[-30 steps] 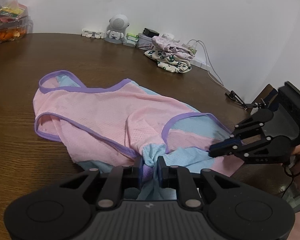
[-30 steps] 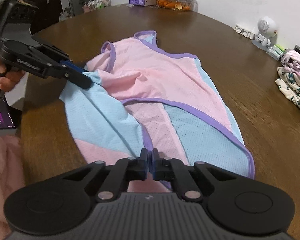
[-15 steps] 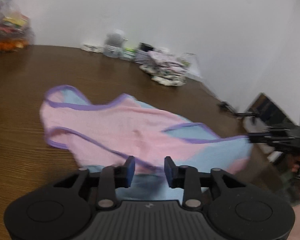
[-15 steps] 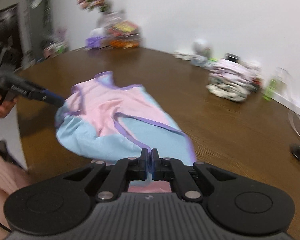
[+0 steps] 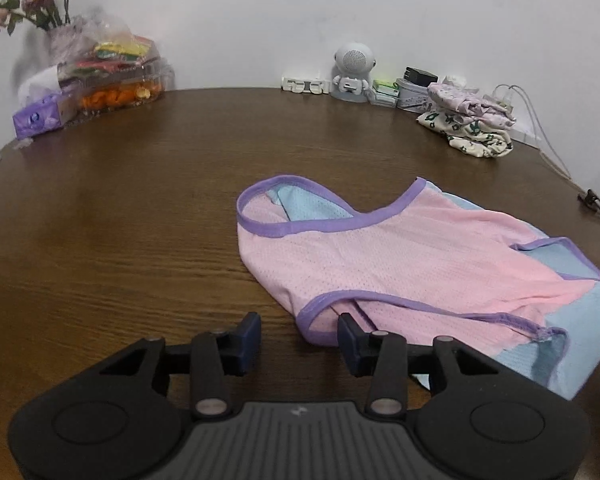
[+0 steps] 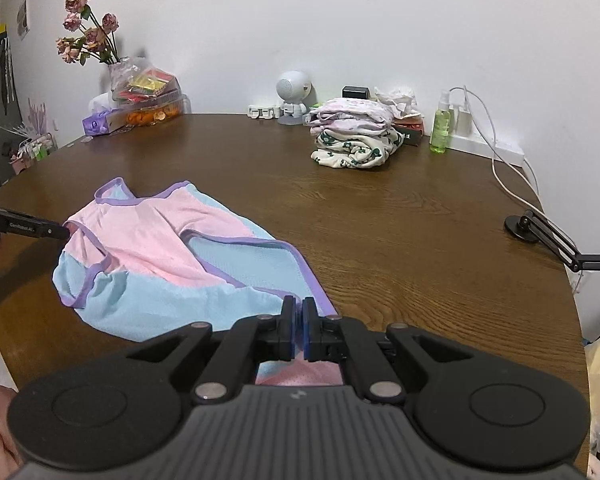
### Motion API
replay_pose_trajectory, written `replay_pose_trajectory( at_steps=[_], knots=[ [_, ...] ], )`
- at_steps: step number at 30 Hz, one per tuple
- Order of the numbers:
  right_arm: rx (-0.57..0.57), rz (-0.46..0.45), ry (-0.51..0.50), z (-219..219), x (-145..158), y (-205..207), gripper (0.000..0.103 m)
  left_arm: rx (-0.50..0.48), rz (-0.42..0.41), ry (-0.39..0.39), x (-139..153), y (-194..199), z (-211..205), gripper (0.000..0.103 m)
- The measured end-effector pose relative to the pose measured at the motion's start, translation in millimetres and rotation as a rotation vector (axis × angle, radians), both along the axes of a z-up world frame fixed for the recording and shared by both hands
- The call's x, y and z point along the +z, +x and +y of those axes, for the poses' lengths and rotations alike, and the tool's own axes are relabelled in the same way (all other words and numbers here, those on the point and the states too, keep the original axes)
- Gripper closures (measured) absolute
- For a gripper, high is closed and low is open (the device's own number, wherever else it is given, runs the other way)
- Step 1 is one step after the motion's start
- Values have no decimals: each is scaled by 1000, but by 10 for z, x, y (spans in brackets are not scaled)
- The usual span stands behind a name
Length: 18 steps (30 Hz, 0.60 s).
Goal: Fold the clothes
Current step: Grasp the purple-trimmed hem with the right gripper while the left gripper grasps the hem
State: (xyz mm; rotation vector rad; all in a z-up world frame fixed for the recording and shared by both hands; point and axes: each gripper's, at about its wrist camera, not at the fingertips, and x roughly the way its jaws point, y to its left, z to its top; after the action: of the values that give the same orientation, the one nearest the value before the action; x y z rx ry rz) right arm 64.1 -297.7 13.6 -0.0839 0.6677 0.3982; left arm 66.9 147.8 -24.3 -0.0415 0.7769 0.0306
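A pink and light-blue mesh tank top (image 6: 168, 248) with purple trim lies spread on the brown wooden table (image 6: 400, 216). My right gripper (image 6: 299, 322) is shut on the top's near hem, and pink fabric shows under its jaws. In the left wrist view my left gripper (image 5: 299, 338) stands open with nothing between its fingers. The tank top (image 5: 412, 252) lies to the right ahead of it, and a purple armhole edge (image 5: 320, 316) sits just in front of the right finger. From the right wrist view, the left gripper's fingers (image 6: 40, 229) reach the top's armhole side.
A stack of folded clothes (image 6: 352, 136) sits at the back by a small white robot-shaped speaker (image 5: 352, 72). Snack boxes (image 5: 116, 80), a tissue pack (image 5: 40, 116) and flowers stand back left. A green spray bottle (image 6: 440, 124), a white cable and a black clamp arm (image 6: 540, 228) are at the right edge.
My left gripper let go of the blue fabric, opened, and moved toward the armhole end. The right gripper stayed shut on the hem, and the top now lies flatter.
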Motion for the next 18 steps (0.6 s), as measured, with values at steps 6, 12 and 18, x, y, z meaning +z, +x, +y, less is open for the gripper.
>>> replay_pose_trajectory(
  at_steps=[6,12,18],
  knots=[
    [-37,-3,-7,5,-48,-4,100,-8,-45,44,-21,34,-144,101],
    [-104,5,-20,-128,-101,-2,103,-29,-185,276,204,-83,-271,100],
    [-11,48,58,-50,-199,21,91,-25,-124,265,94,-77,-331,89]
  ],
)
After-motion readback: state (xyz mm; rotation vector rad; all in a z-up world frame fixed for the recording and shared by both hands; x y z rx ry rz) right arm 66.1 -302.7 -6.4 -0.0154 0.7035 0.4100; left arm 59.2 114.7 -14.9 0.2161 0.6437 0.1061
